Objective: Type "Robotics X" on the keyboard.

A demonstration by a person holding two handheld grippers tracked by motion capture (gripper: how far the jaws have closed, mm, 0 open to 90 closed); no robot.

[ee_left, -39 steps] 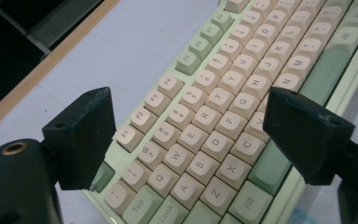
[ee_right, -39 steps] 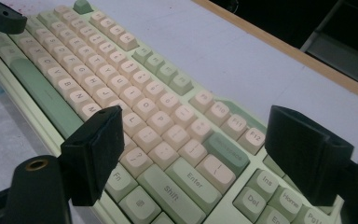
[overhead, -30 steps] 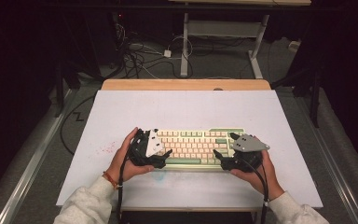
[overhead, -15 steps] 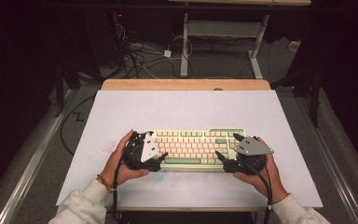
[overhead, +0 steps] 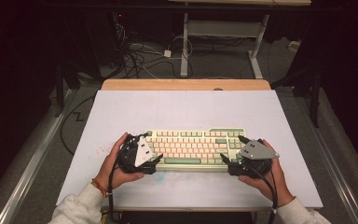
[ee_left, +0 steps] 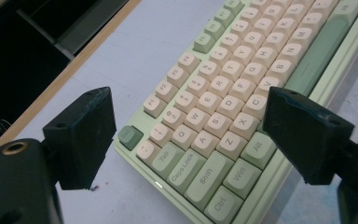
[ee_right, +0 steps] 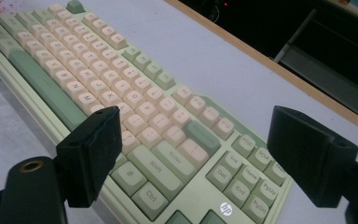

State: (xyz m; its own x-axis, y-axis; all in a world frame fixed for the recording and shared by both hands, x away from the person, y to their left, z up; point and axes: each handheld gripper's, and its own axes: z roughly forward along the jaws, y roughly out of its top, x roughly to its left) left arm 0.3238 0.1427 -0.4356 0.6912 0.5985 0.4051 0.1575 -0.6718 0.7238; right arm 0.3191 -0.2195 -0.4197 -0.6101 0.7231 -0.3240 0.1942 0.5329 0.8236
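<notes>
A pale green keyboard (overhead: 194, 147) with cream keys lies flat on the white bench (overhead: 186, 109), low and centre in the high view, its long side running left to right across the frame. The left gripper (overhead: 154, 163) sits at the keyboard's lower left corner and the right gripper (overhead: 225, 161) at its lower right corner, each held in a hand coming up from the bottom edge.

In the left gripper view the keyboard (ee_left: 242, 98) runs from the lower middle to the upper right; the two black fingers (ee_left: 81, 135) stand wide apart, one over the bare bench at the left, the other over the near edge by the Alt key. Whether they touch it I cannot tell.

In the right gripper view the keyboard (ee_right: 121, 88) stretches from upper left to lower right, with an hp logo (ee_right: 226, 208) near the bottom. Its fingers (ee_right: 93, 151) are also spread wide, straddling the Shift and arrow-key end, gripping nothing.
</notes>
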